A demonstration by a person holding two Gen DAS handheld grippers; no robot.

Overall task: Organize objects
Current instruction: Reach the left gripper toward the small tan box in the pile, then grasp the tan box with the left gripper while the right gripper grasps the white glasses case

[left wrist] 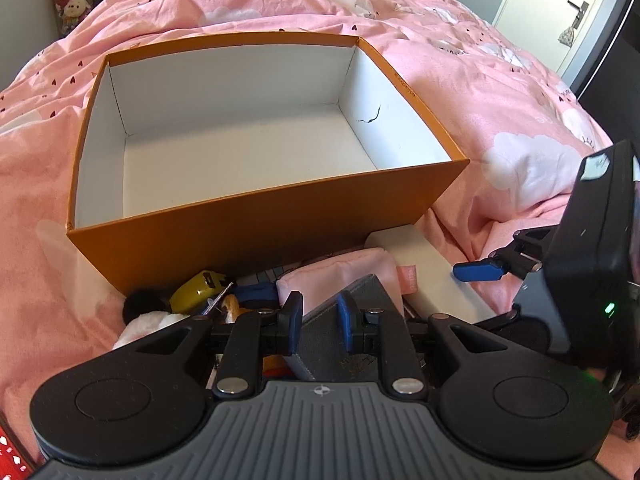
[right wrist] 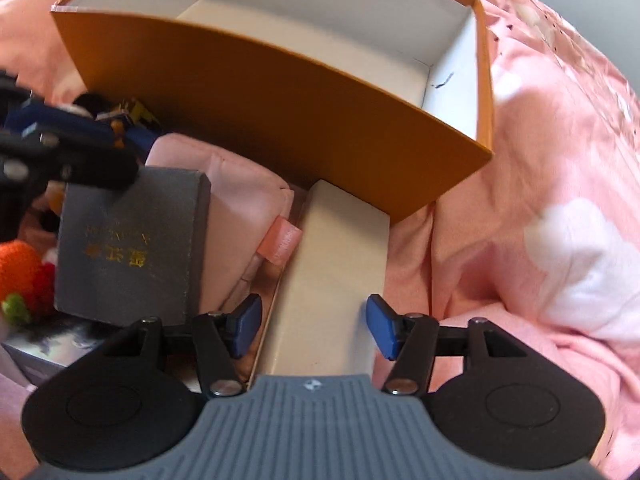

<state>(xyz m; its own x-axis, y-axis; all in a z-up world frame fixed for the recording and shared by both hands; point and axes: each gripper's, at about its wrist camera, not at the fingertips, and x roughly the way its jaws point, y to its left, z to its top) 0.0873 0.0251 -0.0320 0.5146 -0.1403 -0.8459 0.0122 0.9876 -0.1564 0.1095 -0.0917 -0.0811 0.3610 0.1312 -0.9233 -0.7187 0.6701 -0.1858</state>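
While clamped on the grey book (left wrist: 344,344), left gripper (left wrist: 319,322); right gripper (right wrist: 313,328) wide astride the white box (right wrist: 332,280), orange box (left wrist: 280,232) waiting empty.

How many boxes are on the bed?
2: a big orange box, open and empty, and a long white box lying against its front wall. Clutter beside them may hide more.

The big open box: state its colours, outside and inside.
Box: orange outside, white inside; clearest in the left wrist view.
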